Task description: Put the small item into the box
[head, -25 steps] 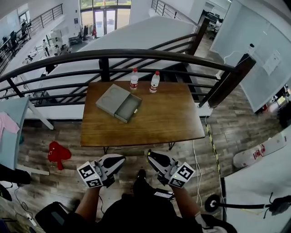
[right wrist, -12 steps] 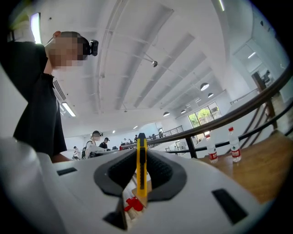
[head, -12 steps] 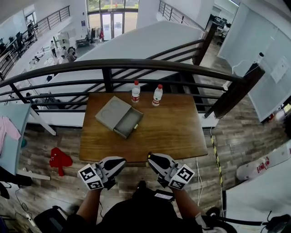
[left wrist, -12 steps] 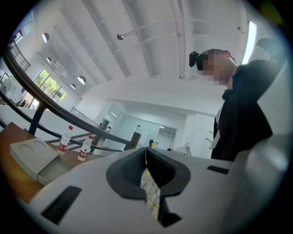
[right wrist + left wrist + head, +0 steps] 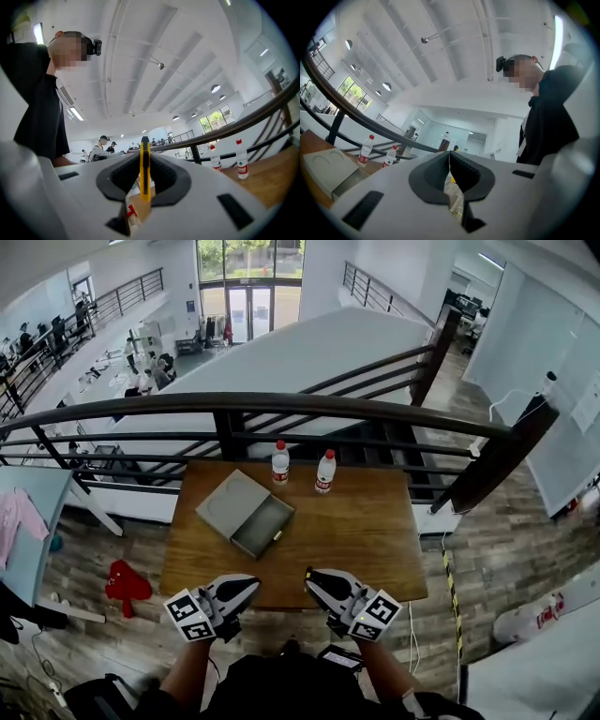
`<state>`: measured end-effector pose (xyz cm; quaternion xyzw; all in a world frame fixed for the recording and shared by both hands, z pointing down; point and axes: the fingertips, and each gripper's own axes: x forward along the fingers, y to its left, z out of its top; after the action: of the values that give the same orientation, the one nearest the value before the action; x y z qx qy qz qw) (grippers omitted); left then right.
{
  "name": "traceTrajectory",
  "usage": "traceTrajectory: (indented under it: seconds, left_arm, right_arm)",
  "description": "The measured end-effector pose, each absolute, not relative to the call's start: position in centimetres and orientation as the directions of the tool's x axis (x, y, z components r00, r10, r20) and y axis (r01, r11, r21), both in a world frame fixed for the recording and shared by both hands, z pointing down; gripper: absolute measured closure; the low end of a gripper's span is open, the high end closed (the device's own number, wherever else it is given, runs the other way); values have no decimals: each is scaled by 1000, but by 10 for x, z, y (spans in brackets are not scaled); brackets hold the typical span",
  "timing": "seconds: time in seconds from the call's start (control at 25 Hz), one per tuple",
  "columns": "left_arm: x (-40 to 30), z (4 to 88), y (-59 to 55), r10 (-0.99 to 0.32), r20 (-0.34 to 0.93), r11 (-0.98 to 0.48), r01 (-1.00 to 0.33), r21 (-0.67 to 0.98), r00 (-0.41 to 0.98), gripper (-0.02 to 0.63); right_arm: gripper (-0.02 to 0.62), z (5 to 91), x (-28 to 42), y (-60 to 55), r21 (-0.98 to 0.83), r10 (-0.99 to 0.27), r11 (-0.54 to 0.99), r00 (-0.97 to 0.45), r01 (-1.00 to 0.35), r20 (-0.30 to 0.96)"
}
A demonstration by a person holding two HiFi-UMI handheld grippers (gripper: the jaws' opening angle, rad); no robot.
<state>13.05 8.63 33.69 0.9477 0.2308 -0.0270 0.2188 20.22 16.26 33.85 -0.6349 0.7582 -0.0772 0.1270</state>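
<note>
A grey box (image 5: 228,504) lies on the wooden table (image 5: 356,540) at the back left, its drawer (image 5: 264,528) pulled out toward me. The left gripper view also catches the box (image 5: 322,167), low on the left. My right gripper (image 5: 144,161) is shut on a slim yellow utility knife (image 5: 145,174), which stands upright between the pads. My left gripper (image 5: 450,159) is shut with nothing in it. In the head view both the left gripper (image 5: 249,582) and the right gripper (image 5: 311,577) hover side by side at the table's near edge, well short of the box.
Two water bottles with red caps (image 5: 280,462) (image 5: 325,472) stand at the table's far edge, just behind the box. A dark railing (image 5: 281,409) runs behind the table. A red object (image 5: 125,582) lies on the floor to the left.
The table and box have slid lower in the head view and lie nearer the grippers, whose tips now reach its near edge. Neither gripper's jaws have changed.
</note>
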Motion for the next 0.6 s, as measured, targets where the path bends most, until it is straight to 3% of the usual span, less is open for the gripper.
traceTrajectory:
  seconds: [0.6]
  left_arm:
    - [162,353,74,424,-139,-784,439,440,895,589]
  right_arm:
    - [522,358,232,155,-313,-986,166,-149,-935,-78]
